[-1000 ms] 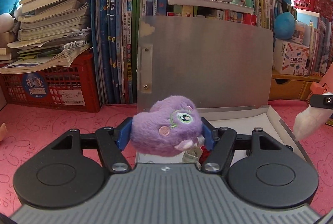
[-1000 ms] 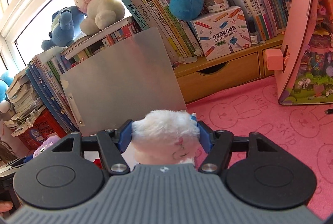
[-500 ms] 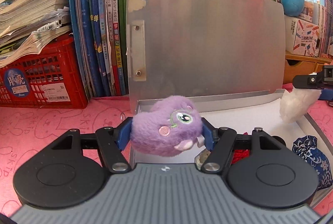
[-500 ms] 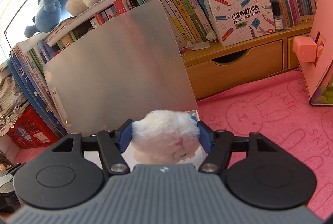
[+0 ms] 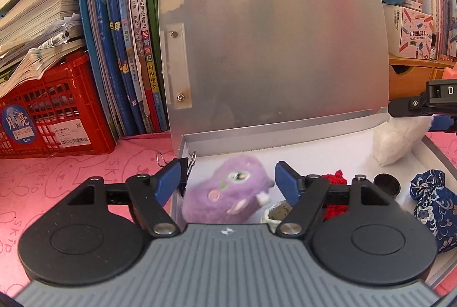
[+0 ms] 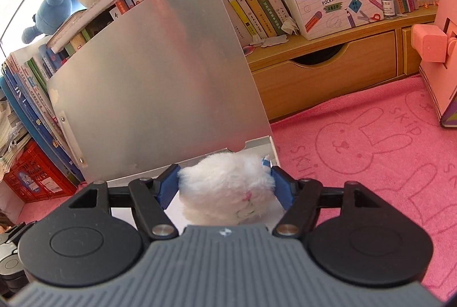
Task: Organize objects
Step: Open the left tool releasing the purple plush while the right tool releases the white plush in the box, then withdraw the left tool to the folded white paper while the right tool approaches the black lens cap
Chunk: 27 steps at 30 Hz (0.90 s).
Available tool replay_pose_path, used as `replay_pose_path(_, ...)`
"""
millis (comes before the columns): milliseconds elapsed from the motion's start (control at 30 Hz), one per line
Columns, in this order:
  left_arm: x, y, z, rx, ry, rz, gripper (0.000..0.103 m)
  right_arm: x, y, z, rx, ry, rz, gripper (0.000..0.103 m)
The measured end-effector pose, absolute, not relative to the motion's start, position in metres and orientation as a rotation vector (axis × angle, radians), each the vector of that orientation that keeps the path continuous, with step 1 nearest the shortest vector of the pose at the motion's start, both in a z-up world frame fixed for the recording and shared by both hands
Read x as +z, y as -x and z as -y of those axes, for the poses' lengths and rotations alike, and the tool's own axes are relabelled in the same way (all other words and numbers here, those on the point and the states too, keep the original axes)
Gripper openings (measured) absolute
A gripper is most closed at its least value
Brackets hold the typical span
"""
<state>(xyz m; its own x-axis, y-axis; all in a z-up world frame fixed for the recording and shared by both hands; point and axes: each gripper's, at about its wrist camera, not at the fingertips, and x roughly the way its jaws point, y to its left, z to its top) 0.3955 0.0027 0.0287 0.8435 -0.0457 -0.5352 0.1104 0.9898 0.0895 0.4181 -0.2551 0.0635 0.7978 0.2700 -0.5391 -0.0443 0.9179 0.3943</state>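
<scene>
Lying blurred between the parted blue pads of the left gripper (image 5: 227, 178), the purple plush toy (image 5: 225, 198) is seen inside the open metal box (image 5: 328, 141), at about 6 o'clock in the left wrist view. The jaws of this gripper have just been opening; gaps are visible between both pads and the toy, so nothing is clamped. The raised lid (image 5: 271, 50) of the box fills the middle of that view, toward 12 o'clock. Beside the purple toy, a red knitted item (image 5: 334, 178) is seen at 4 o'clock, with a small black round cap (image 5: 385, 183) and a dark blue patterned pouch (image 5: 431, 201) further toward 3 o'clock, all within the box. At 3 o'clock the right gripper (image 5: 422, 107) is visible with a white plush toy (image 5: 397, 141) hanging below it over the far right corner of the box.

In the right wrist view, the white plush toy (image 6: 228, 187) is framed between the pads of the right gripper (image 6: 225, 184), at 6 o'clock, just over the box rim. These jaws have also just been opening; fur brushes both pads, and whether any pressure remains cannot be told. A pink rabbit-printed mat (image 6: 371, 153) is spread from 3 to 5 o'clock.
</scene>
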Motion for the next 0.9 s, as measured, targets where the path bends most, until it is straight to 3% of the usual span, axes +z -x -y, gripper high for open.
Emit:
replay_pose_path(200, 0.043, -0.379, -0.001, -0.071, -0.141, -0.536, 0.089, 0.074, -0.400, 0.256, 0.166, -0.348, -0.620, 0.083)
replay_pose_path(900, 0.100, -0.240, 0.003, -0.141, -0.104, -0.505, 0.090, 0.124, -0.258, 0.277, 0.220, -0.240, -0.516, 0.083)
